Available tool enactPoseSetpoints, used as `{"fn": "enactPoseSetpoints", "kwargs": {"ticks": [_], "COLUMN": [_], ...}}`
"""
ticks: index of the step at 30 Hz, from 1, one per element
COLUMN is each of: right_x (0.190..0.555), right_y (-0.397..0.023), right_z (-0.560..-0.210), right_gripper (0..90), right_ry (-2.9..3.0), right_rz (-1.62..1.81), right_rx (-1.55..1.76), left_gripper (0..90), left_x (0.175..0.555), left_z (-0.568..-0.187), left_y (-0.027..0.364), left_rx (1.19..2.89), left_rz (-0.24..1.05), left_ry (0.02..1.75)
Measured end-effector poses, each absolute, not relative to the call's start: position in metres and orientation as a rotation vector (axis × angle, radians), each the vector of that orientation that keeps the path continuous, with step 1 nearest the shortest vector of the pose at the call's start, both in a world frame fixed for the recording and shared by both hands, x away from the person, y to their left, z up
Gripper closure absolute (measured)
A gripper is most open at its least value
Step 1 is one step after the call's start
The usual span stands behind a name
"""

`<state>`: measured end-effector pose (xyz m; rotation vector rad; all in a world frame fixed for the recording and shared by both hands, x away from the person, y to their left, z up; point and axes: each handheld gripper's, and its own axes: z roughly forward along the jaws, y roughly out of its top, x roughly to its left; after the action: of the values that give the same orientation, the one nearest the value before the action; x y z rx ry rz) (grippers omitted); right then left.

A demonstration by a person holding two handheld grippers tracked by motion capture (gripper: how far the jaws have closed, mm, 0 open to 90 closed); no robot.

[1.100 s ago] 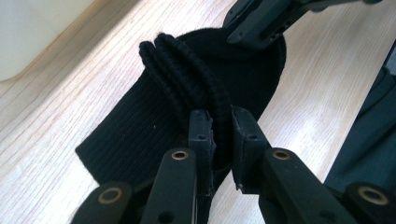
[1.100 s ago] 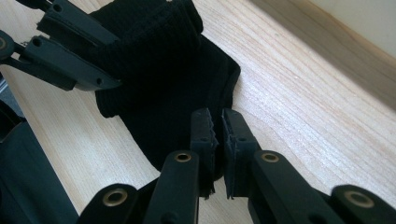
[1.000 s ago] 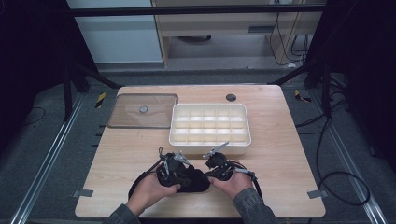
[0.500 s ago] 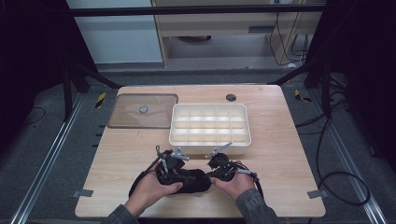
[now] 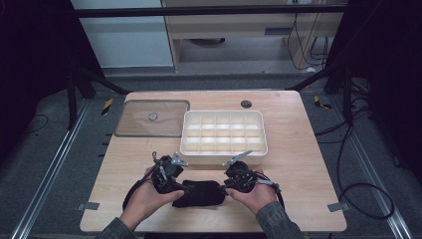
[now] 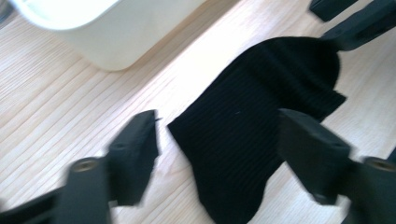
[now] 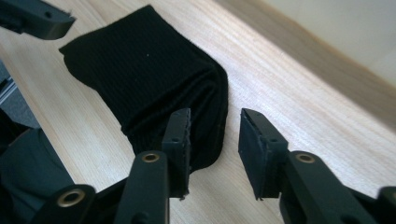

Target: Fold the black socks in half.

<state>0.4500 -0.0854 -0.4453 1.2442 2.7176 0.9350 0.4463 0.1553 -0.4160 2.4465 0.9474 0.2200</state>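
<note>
Folded black cloth, ribbed knit, soft-edged and roughly oblong, lying flat on the pale wood-grain table near its front edge, between my two hands. My left gripper sits at the cloth's left end; its black, blocky jaws have just been opening and now stand wide apart, one on each side of the cloth's corner, pads clear of the fabric. In the left gripper view the cloth shows fine parallel ribs and a rounded far end, where a jaw of my other gripper reaches it. My right gripper sits at the cloth's right end; its jaws have also just been opening and stand a little apart, no longer pinching. In the right gripper view one jaw overlaps the stacked, layered fold edge of the cloth; the other stands over bare wood just beside it. Just beyond the cloth, farther from me, stands a cream plastic tray with smooth walls, rounded corners and a grid of square compartments. Far left of it lies a flat, clear rectangular lid with a small round knob.
</note>
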Motion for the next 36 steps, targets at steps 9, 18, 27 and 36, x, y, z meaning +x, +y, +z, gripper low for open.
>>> {"fn": "enactPoseSetpoints", "kwargs": {"ticks": [9, 18, 27, 36], "right_x": [0.449, 0.453, 0.452, 0.453], "right_y": [-0.080, -0.073, -0.069, -0.067], "right_z": [-0.437, -0.440, -0.441, -0.442], "right_gripper": [56.1, 56.2, 56.5, 61.8], "right_ry": [2.698, 2.703, 2.710, 2.710], "right_rz": [0.932, 0.916, 0.905, 0.903], "right_rx": [1.226, 1.224, 1.210, 1.215], "left_gripper": [20.1, 24.9, 31.1, 38.6], "left_x": [0.442, 0.437, 0.432, 0.427], "left_z": [-0.420, -0.429, -0.436, -0.446], "left_y": [0.176, 0.187, 0.194, 0.195], "left_rx": [2.426, 2.430, 2.419, 2.426], "left_rz": [0.213, 0.197, 0.172, 0.135], "left_ry": [0.993, 1.009, 1.012, 1.006]}}
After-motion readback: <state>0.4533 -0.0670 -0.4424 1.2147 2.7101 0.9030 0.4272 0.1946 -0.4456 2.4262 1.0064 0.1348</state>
